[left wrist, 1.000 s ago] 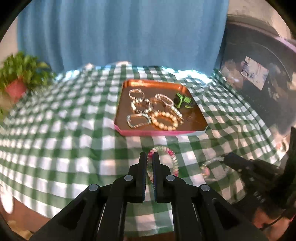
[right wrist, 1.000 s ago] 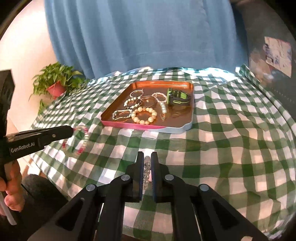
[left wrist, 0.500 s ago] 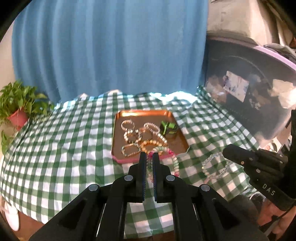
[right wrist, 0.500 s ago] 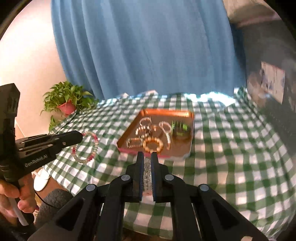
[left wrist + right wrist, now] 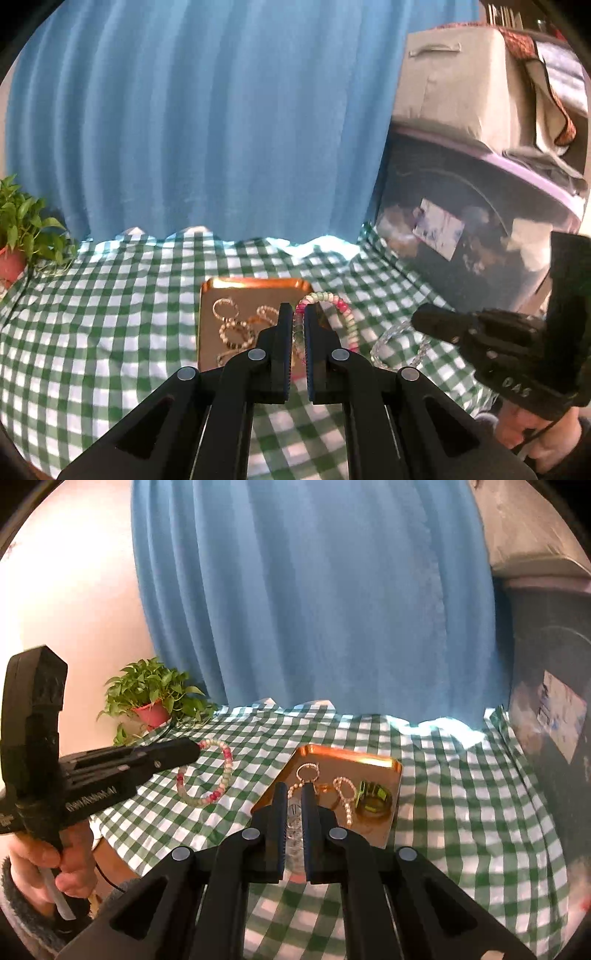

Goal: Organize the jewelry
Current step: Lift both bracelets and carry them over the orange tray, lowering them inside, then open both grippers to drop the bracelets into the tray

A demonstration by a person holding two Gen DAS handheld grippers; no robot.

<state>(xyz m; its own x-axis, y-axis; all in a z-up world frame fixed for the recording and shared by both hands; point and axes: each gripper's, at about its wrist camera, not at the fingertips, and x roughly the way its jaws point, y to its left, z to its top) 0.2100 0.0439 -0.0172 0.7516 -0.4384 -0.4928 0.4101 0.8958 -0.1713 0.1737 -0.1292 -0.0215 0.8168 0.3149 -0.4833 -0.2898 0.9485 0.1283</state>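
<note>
Left gripper [image 5: 299, 325] clamps a light, floppy pink-and-green beaded bracelet [image 5: 341, 314] by its near edge at lower centre, above the copper tray [image 5: 207, 332]; right gripper [image 5: 294, 805] clamps a clear beaded bracelet [image 5: 294, 816].

Both grippers have risen well above the copper tray [image 5: 384, 766], which now looks smaller and farther below. The left gripper [image 5: 299, 314] has lifted the pink-and-green bracelet [image 5: 345, 314] (clear of the cloth), and the right gripper [image 5: 294, 794] has raised the clear bracelet [image 5: 294, 819].
</note>
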